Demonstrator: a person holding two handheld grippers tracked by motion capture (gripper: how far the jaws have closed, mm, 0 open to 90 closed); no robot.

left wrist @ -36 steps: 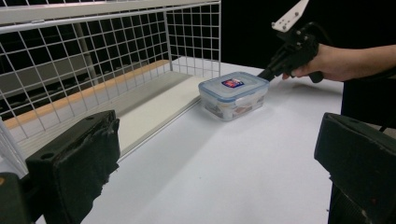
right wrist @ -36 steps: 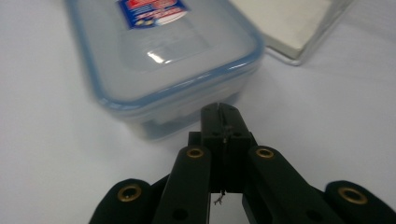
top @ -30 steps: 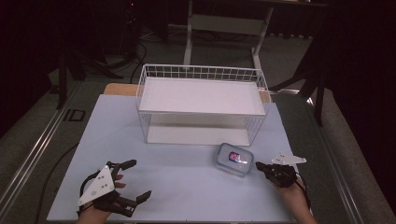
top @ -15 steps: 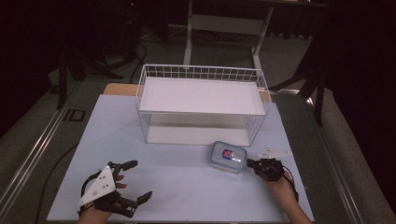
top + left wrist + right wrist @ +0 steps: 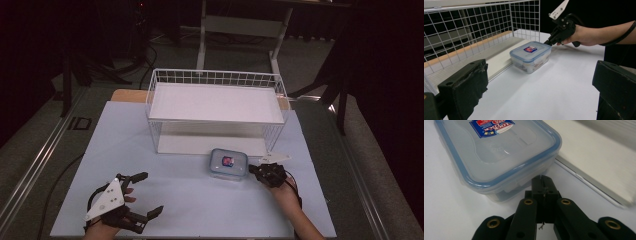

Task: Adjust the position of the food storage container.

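Right gripper (image 5: pixel 252 169) closed, empty, moved in over last second to touch clear blue-rimmed plastic lidded box (image 5: pixel 228 162); box nudged toward white wire basket (image 5: pixel 216 112). Looked like a push underway. Left gripper (image 5: pixel 148 193) wide open, parked well away from box.

room dark | grey floor (image 5: pixel 30 150) | white table (image 5: pixel 200 200) | pale stand frame (image 5: pixel 240 25) behind
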